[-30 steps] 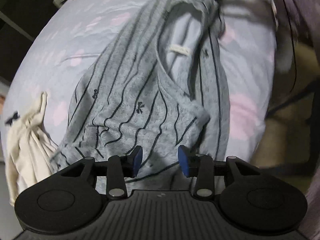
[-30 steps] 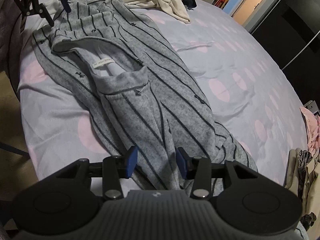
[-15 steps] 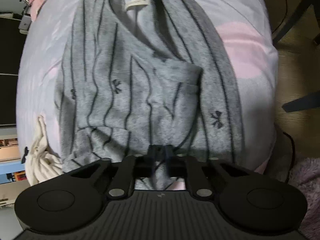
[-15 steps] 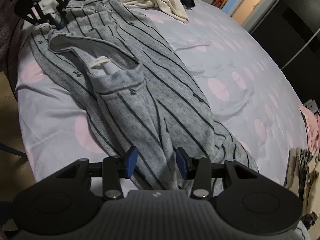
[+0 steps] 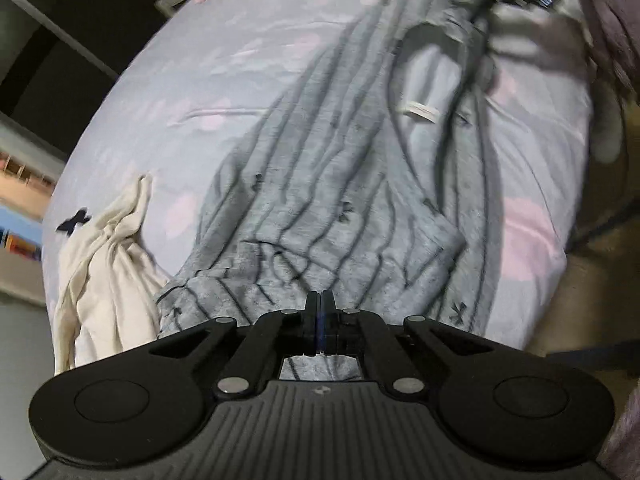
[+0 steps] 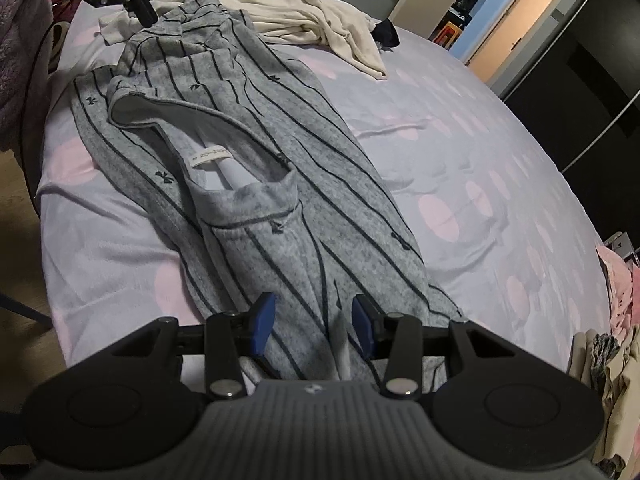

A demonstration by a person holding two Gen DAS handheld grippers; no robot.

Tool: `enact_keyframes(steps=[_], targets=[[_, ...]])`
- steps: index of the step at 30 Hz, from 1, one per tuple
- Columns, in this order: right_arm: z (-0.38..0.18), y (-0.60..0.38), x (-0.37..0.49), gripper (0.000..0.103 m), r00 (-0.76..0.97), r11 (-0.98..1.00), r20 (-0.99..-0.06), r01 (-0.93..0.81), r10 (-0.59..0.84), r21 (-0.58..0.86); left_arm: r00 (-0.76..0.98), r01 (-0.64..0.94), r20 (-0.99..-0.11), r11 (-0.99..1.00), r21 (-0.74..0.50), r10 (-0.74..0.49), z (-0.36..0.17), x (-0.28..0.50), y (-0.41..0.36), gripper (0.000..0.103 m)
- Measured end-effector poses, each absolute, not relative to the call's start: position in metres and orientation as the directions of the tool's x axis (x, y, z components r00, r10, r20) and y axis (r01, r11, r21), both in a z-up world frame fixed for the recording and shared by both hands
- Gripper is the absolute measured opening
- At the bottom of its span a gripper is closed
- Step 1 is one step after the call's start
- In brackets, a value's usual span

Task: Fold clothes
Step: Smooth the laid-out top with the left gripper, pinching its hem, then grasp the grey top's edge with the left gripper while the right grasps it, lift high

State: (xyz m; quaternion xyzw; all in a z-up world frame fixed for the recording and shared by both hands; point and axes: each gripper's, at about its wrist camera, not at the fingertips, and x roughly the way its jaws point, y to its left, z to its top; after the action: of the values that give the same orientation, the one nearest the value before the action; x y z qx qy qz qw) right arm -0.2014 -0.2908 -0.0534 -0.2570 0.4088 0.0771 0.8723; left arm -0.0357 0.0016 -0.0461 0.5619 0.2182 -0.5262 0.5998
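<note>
Your left gripper (image 5: pixel 319 312) clenched on grey striped garment (image 6: pixel 256 168); long axis runs along bed (image 6: pixel 460 152) edge toward your right gripper (image 6: pixel 314 322), released, straddling opposite end.

Far end of grey garment (image 5: pixel 460 32) motion-blurred

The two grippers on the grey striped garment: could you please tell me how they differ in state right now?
The left gripper is shut, its blue pads meeting; the right gripper stands open with a clear gap. The left gripper sits at one end of the grey striped garment, next to the cream garment; whether it pinches fabric cannot be told. The right gripper straddles the other end without pressing it. Both point down at the same garment on the bed.
</note>
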Motion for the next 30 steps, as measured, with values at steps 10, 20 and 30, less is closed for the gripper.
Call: enact_keyframes(steps=[10,20,30], targets=[[-0.052,-0.286,-0.194,0.046,0.657,0.856,-0.749,-0.336,-0.085,-0.392,0.279,0.793,-0.894,-0.440,0.420,-0.351,-0.088,-0.063,-0.020,0.022],[-0.054,-0.287,-0.193,0.046,0.663,0.853,-0.744,-0.341,-0.080,-0.395,0.260,0.787,-0.911,-0.476,0.392,-0.321,-0.101,-0.065,-0.038,0.011],[-0.063,-0.275,-0.194,0.044,0.670,0.814,-0.740,-0.399,-0.055,-0.422,0.271,0.939,-0.820,-0.048,0.340,-0.503,-0.032,-0.029,-0.032,0.004]])
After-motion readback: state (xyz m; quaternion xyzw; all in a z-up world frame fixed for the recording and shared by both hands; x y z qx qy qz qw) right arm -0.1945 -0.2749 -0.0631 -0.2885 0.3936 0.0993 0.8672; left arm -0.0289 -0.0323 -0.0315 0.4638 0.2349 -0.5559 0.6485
